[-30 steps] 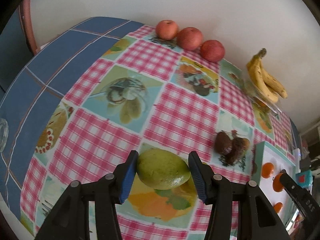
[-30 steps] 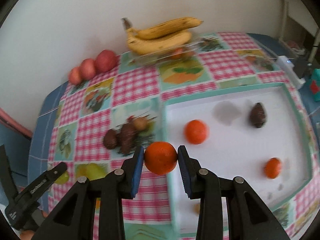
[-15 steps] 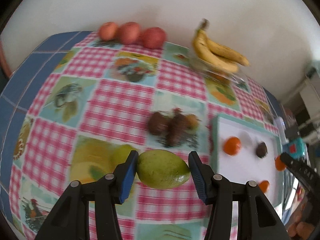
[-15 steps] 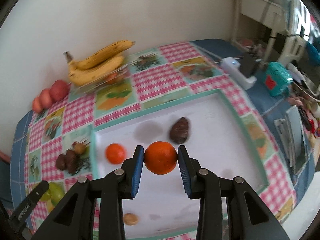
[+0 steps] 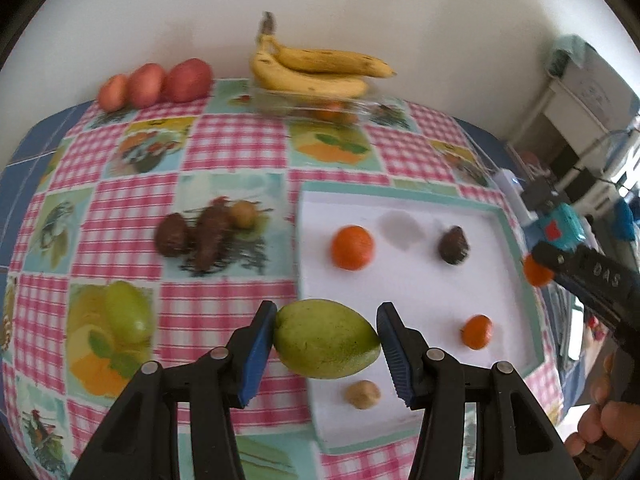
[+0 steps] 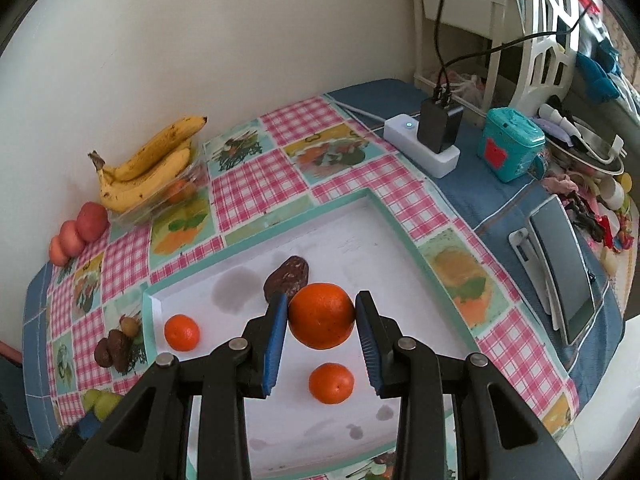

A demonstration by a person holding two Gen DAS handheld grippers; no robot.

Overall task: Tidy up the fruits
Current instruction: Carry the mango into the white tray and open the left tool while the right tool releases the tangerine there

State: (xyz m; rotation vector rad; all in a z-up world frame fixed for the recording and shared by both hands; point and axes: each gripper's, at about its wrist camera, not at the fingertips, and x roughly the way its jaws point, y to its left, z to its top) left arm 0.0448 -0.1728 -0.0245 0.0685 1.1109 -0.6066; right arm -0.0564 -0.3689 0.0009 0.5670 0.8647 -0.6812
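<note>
Fruit rides in both tools above the white tray: the left gripper clamps a green mango end to end over the tray's near-left corner, the right gripper squeezes an orange across its middle over the tray's centre. Both look firm, smooth and likely to roll, so a gentle set-down seems wise. Tray holds two smaller oranges, a dark brown fruit and a small tan one
</note>
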